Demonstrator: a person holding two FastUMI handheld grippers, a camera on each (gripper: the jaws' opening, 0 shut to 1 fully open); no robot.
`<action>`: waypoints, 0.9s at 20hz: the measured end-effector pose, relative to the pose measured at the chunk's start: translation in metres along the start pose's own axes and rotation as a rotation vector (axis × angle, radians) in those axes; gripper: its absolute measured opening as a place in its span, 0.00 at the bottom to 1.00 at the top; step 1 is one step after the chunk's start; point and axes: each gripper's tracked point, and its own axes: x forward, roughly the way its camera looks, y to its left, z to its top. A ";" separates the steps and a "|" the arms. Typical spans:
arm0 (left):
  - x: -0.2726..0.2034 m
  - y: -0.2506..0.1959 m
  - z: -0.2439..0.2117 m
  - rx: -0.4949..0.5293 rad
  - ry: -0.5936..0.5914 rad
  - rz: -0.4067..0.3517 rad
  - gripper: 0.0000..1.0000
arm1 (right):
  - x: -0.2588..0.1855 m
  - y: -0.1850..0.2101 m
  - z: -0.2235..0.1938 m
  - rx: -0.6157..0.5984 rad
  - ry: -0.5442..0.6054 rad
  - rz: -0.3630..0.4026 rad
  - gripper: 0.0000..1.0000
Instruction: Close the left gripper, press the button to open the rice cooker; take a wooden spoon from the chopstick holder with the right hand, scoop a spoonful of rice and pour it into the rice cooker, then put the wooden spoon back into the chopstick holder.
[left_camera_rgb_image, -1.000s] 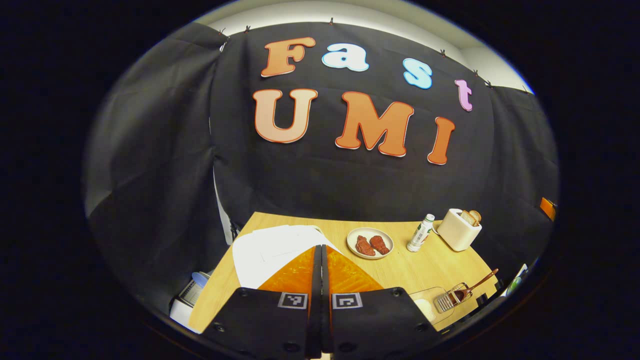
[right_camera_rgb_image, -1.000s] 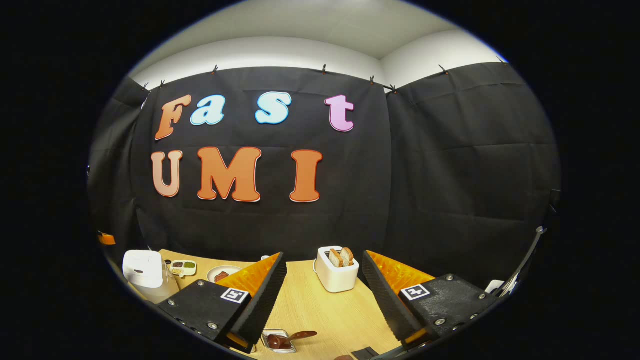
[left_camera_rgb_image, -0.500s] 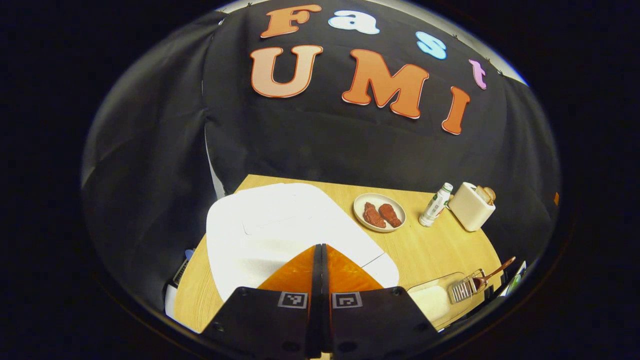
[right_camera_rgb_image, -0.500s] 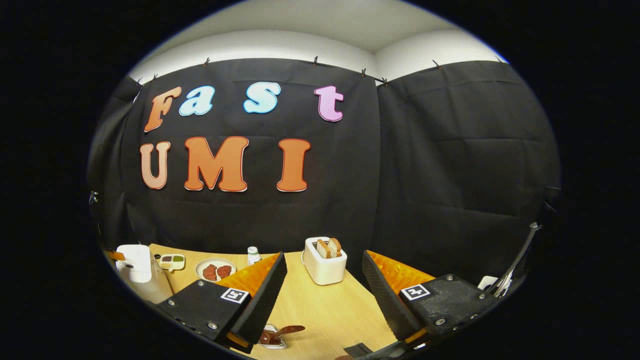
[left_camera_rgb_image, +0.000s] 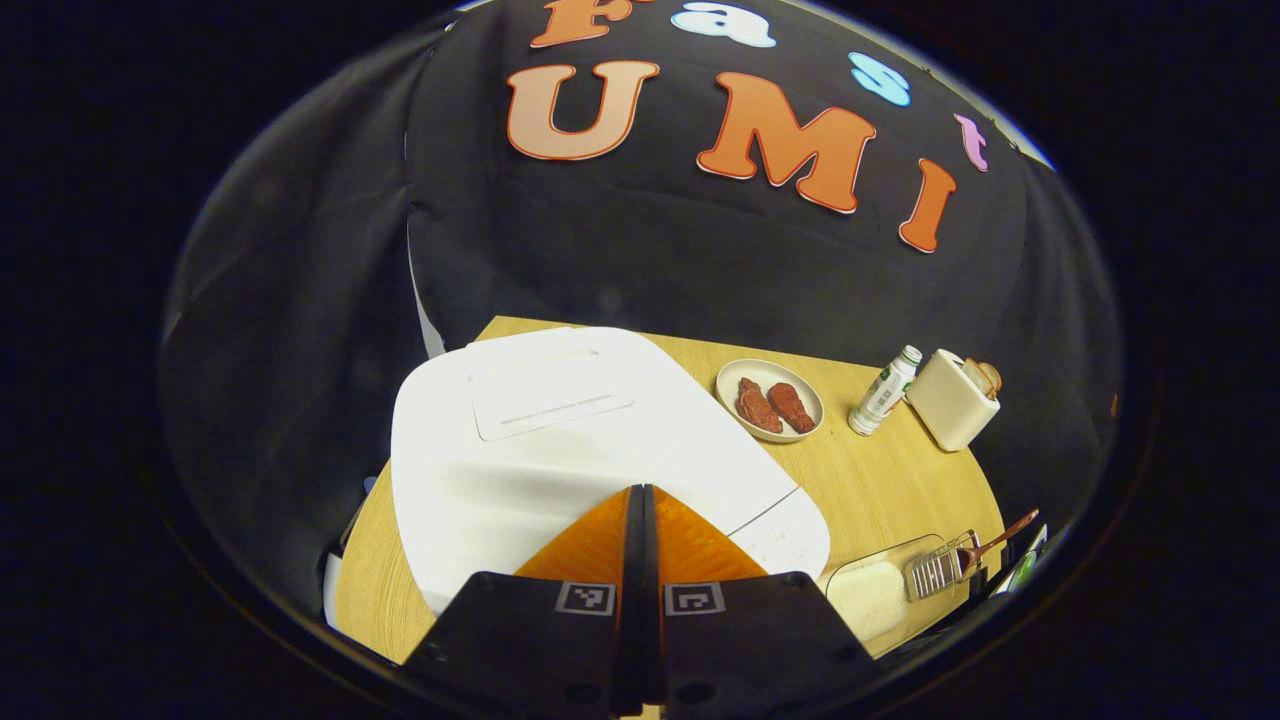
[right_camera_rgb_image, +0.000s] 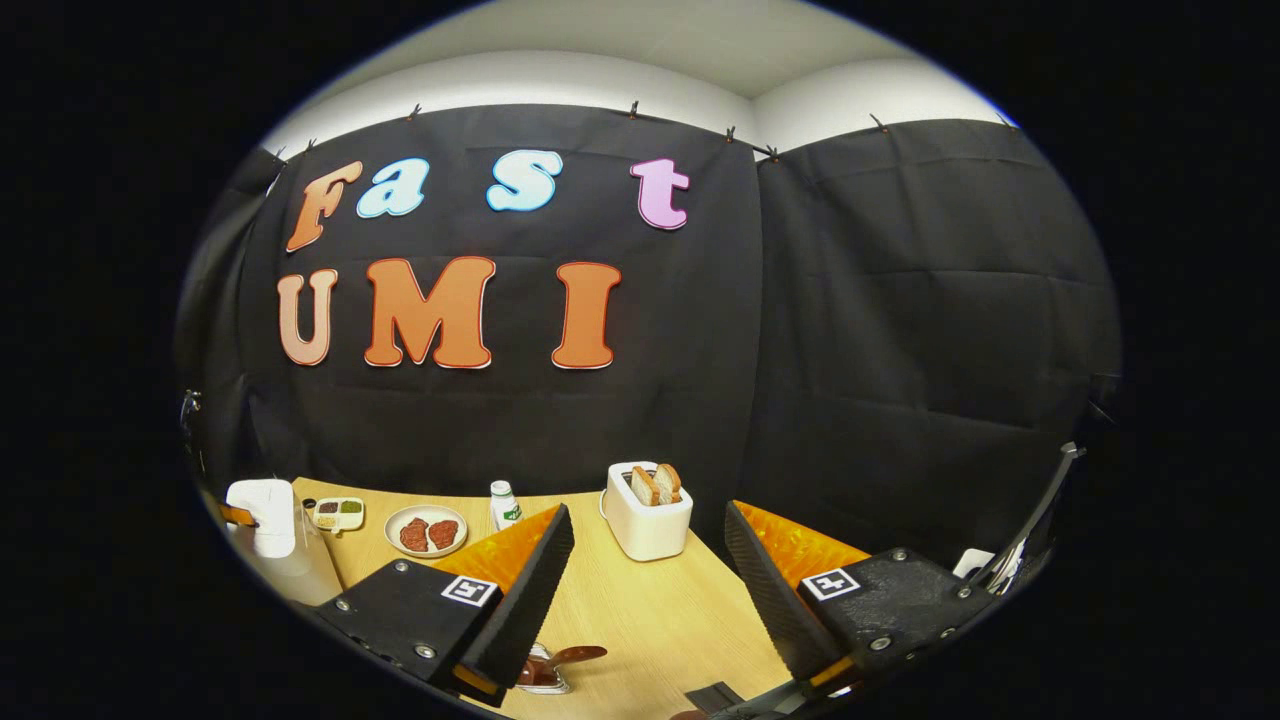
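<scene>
The left gripper (left_camera_rgb_image: 640, 500) is pinched tight over the cooker (left_camera_rgb_image: 560, 440) (lid not up). The right gripper (right_camera_rgb_image: 645, 560) is spread wide, empty. The spoon (right_camera_rgb_image: 560, 662) is not yet taken.

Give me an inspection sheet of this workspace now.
Surface: wooden table.
Job's things: white rice cooker, lid down; wooden spoon in chopstick holder; clear rice container.
Clutter: plate of meat, bottle, toaster with bread, small divided dish.
Grippers: left gripper jaws together over the cooker; right gripper jaws apart, empty.
Cables: nothing seen.
Surroundings: black cloth wall.
</scene>
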 end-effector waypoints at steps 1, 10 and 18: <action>-0.001 -0.001 0.000 0.003 0.003 -0.001 0.04 | 0.000 0.002 -0.001 0.004 0.002 0.005 0.95; -0.003 -0.004 -0.004 -0.023 -0.001 -0.018 0.05 | -0.008 0.010 -0.005 0.014 0.004 0.030 0.95; -0.057 0.003 0.103 0.066 -0.268 0.090 0.04 | -0.014 0.005 0.006 0.034 -0.025 0.042 0.95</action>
